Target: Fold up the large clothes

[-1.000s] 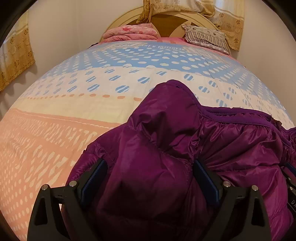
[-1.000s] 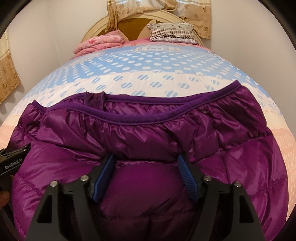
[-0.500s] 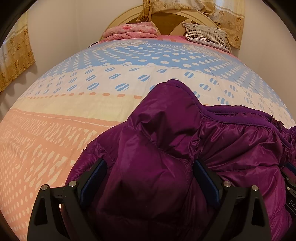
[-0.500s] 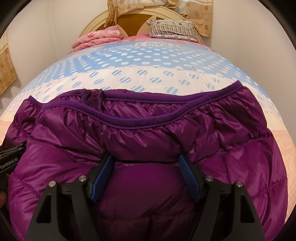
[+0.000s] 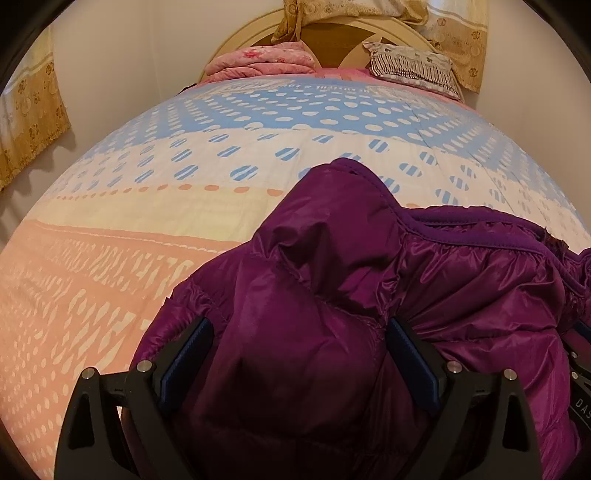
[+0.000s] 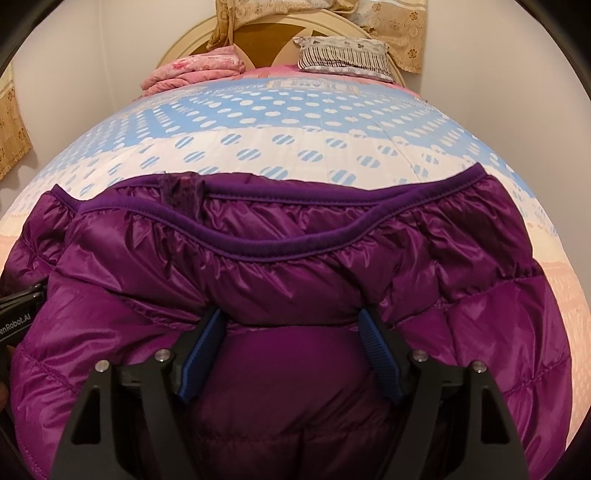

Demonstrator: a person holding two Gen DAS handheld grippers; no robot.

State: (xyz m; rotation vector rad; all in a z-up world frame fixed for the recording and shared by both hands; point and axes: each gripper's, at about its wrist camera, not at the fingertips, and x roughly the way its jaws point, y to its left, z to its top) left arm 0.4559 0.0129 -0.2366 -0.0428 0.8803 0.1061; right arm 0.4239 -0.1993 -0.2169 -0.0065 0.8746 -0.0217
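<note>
Spotted bedspread (image 5: pixel 229 155) in blue, cream and peach bands, folded pink quilt (image 5: pixel 266 61), striped pillow (image 6: pixel 343 55) (against the headboard (image 6: pixel 258 35)), floral curtain (image 5: pixel 33 107)

The puffer jacket (image 6: pixel 295 266) is glossy purple with quilted stitch lines, edged by a darker violet matte trim (image 6: pixel 288 251). The bedspread (image 5: pixel 221 155) runs in bands: blue with white dots, white with blue striped dots, cream, then peach with white dashes. A folded blanket (image 5: pixel 266 61) is pink and floral. The pillow (image 6: pixel 343 51) is grey-white with dark stripes. The curtains (image 5: pixel 33 107) are golden with flower motifs. Each gripper is black with blue pads (image 6: pixel 199 362).
</note>
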